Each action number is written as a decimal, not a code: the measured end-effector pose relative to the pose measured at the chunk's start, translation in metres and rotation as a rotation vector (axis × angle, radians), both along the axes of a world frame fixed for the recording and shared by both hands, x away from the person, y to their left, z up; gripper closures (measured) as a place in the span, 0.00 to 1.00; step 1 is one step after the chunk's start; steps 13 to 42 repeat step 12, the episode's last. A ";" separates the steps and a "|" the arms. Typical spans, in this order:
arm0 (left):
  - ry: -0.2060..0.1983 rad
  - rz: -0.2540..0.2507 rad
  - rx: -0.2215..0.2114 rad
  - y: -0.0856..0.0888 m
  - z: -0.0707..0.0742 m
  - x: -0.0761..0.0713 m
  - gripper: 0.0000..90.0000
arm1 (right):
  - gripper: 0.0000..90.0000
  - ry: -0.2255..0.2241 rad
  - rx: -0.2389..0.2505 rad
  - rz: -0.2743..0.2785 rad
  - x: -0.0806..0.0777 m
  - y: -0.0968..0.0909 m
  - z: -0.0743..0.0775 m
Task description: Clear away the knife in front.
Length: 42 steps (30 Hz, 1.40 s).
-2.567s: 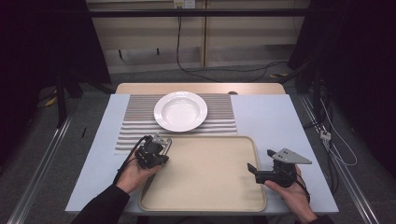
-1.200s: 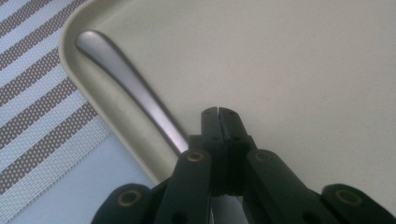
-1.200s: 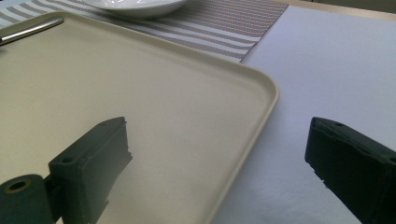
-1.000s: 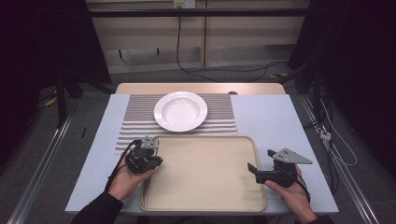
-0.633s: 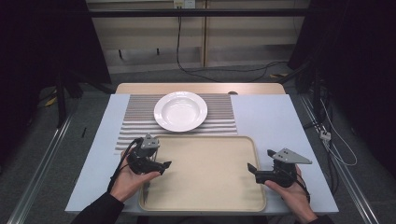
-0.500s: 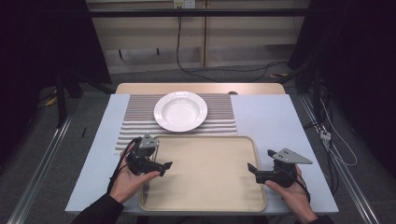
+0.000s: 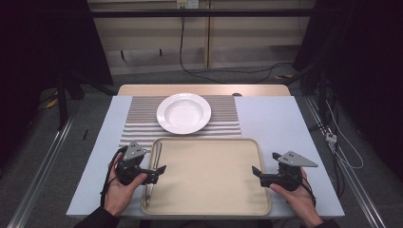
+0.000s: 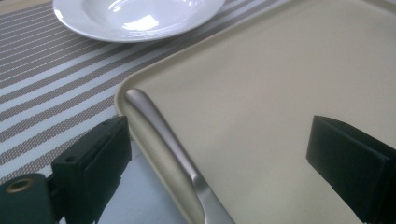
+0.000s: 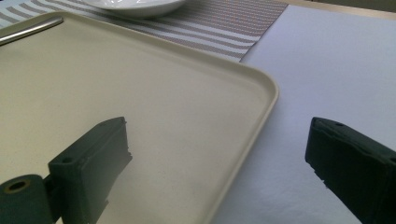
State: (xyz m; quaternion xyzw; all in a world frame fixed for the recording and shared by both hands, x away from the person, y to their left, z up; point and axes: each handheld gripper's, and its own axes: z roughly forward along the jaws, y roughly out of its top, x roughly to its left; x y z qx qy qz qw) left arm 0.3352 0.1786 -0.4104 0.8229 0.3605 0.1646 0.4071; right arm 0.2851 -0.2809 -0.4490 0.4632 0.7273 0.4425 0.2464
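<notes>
Cutlery, a single steel piece (image 7: 153,166) whose working end cannot be told, lies along the left rim of the tray (image 7: 209,209), its handle pointing toward the plate (image 7: 184,112), so it leans on the raised edge instead of lying flat on the tray floor. The left tool (image 7: 159,172) stands over that rim with its jaws wide; they have just been opening, and the piece lies between them without either pad pressing on it, which reads as a release: the piece appears to have been set down here. In the left gripper view the handle (image 8: 156,123) runs up between the two pads along the tray's wall. The right tool (image 7: 255,173) hovers at the tray's right edge, its jaws wide and empty, one over the tray (image 9: 140,116) and one over the table (image 9: 336,65), probably waiting its turn or ready to steady the tray. The plate sits beyond the tray on the striped mat (image 7: 138,118), apart from both tools.
</notes>
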 end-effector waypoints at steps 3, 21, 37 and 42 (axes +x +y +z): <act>0.009 -0.004 -0.013 0.003 -0.003 -0.003 0.07 | 0.07 0.001 0.000 0.003 0.000 0.000 0.000; 0.009 0.005 -0.040 0.005 -0.013 -0.002 0.07 | 0.07 -0.002 -0.002 0.003 -0.001 -0.001 0.000; 0.009 0.005 -0.040 0.005 -0.013 -0.002 0.07 | 0.07 -0.002 -0.002 0.003 -0.001 -0.001 0.000; 0.009 0.005 -0.040 0.005 -0.013 -0.002 0.07 | 0.07 -0.002 -0.002 0.003 -0.001 -0.001 0.000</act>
